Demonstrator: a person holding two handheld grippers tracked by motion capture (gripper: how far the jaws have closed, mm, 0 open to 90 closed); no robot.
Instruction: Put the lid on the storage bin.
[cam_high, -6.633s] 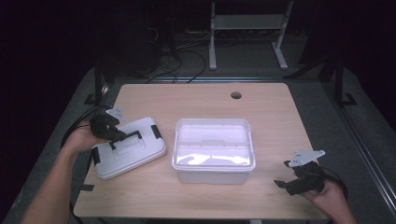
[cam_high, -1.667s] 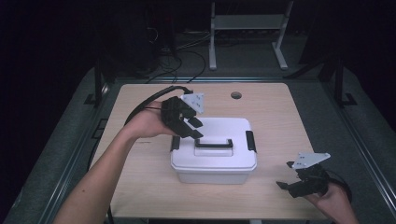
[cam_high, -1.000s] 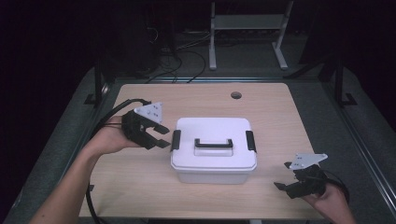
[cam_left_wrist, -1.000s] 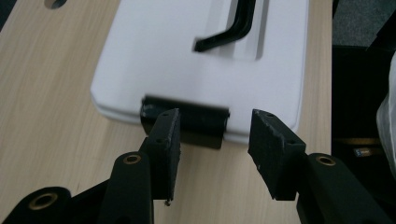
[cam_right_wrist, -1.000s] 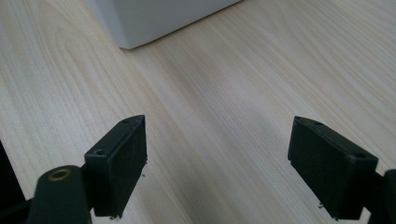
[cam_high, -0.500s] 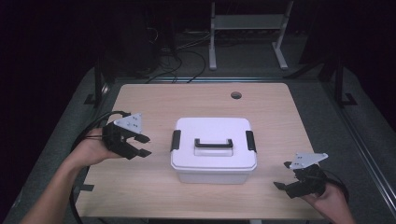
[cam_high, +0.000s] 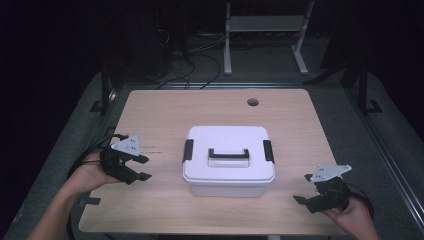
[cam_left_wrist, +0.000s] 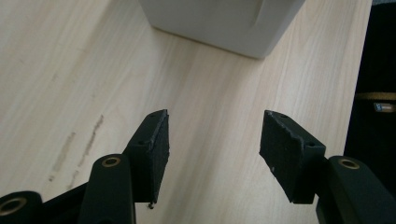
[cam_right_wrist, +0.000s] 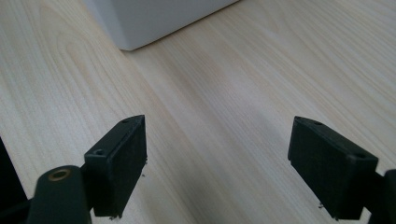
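A white box (cam_high: 228, 160) with its lid on sits near the middle of the wooden surface (cam_high: 165, 112), its long side facing the person. The lid carries a black handle (cam_high: 228, 153) lying flat across its top and a black clip at each short end, the left clip (cam_high: 188, 150) and the right clip (cam_high: 267, 151) both down against the sides.

The left gripper (cam_high: 136, 167) hovers over the left part of the surface, well apart from the box, with its jaws pointing toward the box. Its jaws have just been opening and now stand fairly wide, with nothing between them (in the left gripper view only bare wood lies between the pads (cam_left_wrist: 150, 156), and a lower corner of the box (cam_left_wrist: 224, 23) shows farther ahead). A faint dark scuff (cam_left_wrist: 77, 147) marks the wood to the left of those jaws.

The right gripper (cam_high: 306, 201) rests low near the front right corner of the surface, to the right of the box and apart from it. Its jaws stand wide and hold nothing; in the right gripper view the pads (cam_right_wrist: 122, 161) frame bare wood, with a corner of the box (cam_right_wrist: 149, 18) farther off.

A round hole (cam_high: 253, 102) is cut in the surface near its far edge, behind the box.
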